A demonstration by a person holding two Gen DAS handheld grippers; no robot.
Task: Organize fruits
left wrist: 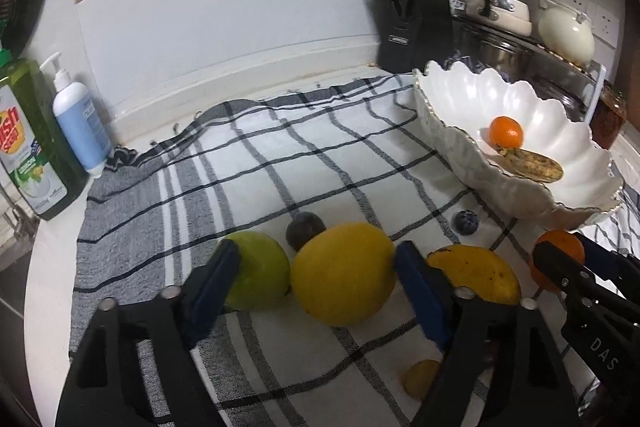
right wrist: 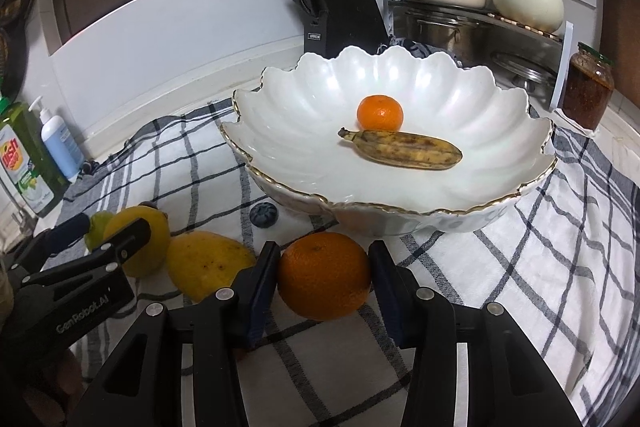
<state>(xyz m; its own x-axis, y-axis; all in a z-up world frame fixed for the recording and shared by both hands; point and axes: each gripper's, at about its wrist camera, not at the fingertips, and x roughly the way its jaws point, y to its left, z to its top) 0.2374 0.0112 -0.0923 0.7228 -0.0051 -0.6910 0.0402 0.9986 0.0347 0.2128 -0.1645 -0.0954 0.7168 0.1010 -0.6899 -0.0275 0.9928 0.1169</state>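
Observation:
My right gripper [right wrist: 325, 251] is shut on a large orange [right wrist: 324, 275] that rests on the checked cloth in front of the white scalloped bowl [right wrist: 304, 131]. In the bowl lie a tangerine [right wrist: 380, 112] and a browned banana [right wrist: 404, 149]. My left gripper [left wrist: 318, 255] stands open around a round yellow fruit [left wrist: 344, 273]; its left finger overlaps a green fruit [left wrist: 264, 275]. A yellow mango-like fruit [left wrist: 474, 271] lies to the right. A dark plum [left wrist: 305, 229] and a small dark blue fruit [left wrist: 466, 221] lie behind. A small yellow fruit [left wrist: 420, 377] shows under the left gripper.
A black knife block [right wrist: 344, 3] stands at the back wall, with a rack of pots [right wrist: 448, 27] and a jar [right wrist: 588, 87] to its right. A green dish soap bottle [left wrist: 28, 139] and a pump bottle [left wrist: 80, 123] stand at the left edge of the cloth [left wrist: 280, 155].

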